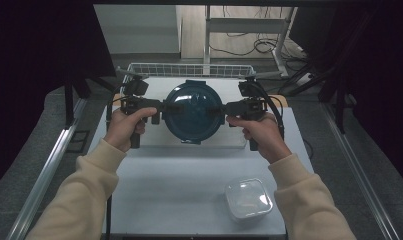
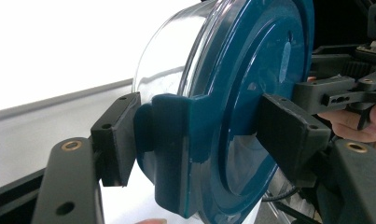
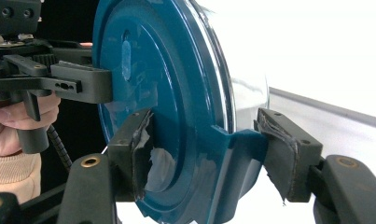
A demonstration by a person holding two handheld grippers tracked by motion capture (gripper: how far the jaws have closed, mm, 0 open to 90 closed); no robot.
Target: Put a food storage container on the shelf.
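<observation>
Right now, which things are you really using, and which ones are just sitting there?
In use:
- round blue-lidded container
- left hand-held gripper, clamped on one lid latch
- right hand-held gripper, clamped on the opposite latch

Just sitting there:
- small clear square container
- wire basket

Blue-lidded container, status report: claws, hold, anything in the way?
Left claw and right claw clamped on blue-lidded container, opposite side clips. Wire basket behind. Small clear tub near, apart.

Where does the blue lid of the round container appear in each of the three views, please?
High view: the blue lid sits centre, between both grippers.
Left gripper view: it spans the centre and right, edge-on.
Right gripper view: it spans the left and centre.
Shared landmark: the small oval mark on the lid's face.
</observation>
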